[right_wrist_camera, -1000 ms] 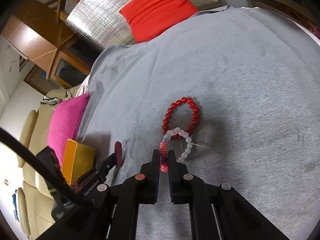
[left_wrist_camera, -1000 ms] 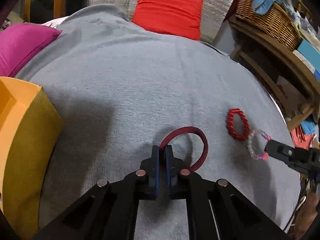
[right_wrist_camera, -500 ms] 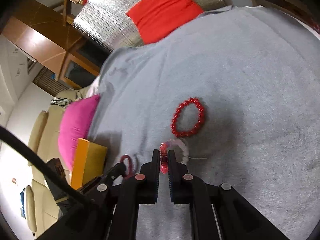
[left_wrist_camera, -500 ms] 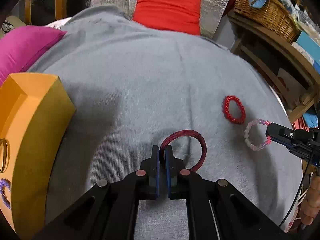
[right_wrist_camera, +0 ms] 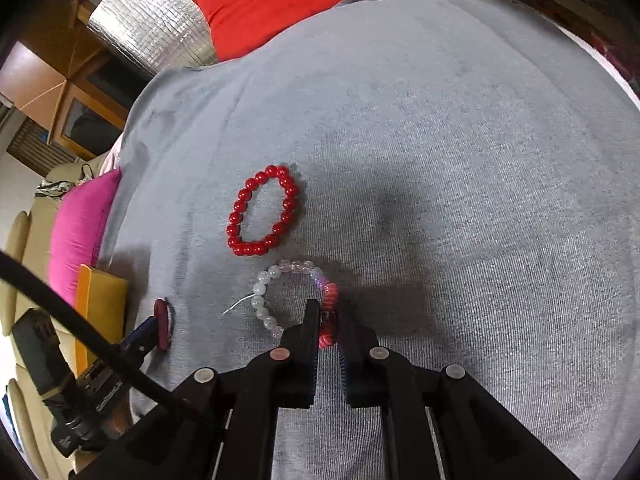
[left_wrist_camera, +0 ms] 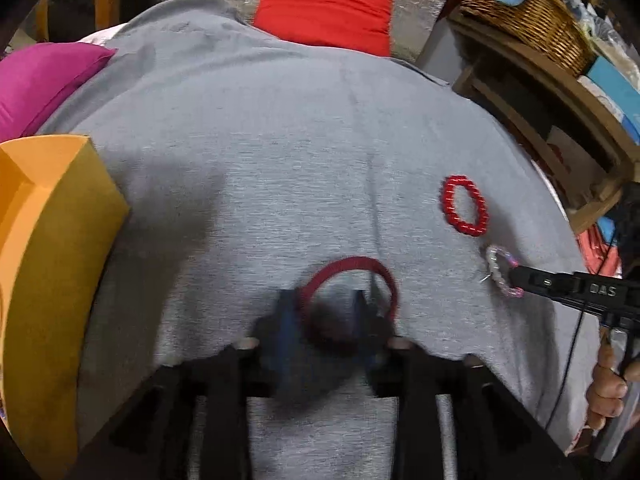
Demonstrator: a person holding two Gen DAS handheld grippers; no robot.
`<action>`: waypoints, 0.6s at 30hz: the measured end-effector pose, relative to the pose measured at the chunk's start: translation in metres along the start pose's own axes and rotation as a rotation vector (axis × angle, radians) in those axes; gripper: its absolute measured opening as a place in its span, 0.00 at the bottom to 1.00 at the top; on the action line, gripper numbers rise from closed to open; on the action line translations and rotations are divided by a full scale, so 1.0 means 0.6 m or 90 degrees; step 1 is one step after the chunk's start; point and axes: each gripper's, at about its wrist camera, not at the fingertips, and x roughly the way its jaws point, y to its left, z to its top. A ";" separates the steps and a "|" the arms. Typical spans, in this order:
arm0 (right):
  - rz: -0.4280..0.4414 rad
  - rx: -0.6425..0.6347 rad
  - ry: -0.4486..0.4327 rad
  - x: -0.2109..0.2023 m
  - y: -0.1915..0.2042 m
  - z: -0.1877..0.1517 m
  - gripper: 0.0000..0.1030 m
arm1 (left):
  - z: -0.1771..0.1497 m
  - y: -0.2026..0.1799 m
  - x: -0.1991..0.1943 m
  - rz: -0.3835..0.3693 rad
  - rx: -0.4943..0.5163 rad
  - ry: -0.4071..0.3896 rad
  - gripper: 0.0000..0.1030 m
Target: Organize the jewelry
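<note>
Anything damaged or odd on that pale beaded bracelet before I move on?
Yes: on the pale beaded bracelet, a thin loose thread end sticks out sideways from its clear beads onto the grey cloth. Frayed or just a knot tail, I cannot tell. The red bead bracelet looks intact.

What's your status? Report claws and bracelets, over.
Left claw just opening, dark red cord bracelet loose between the jaws. Right claw shut on pale bead bracelet. Red bead bracelet untouched; nothing blocking.

You see a plain grey cloth (right_wrist_camera: 440,160) on the table; on it a glossy red bead bracelet (right_wrist_camera: 262,212), beside that one white, pink and red (right_wrist_camera: 296,296), a dark red band (left_wrist_camera: 352,280).
</note>
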 end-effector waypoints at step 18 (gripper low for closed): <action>-0.049 -0.055 -0.031 0.007 0.027 -0.020 0.11 | -0.018 -0.041 0.010 0.037 0.081 -0.011 0.68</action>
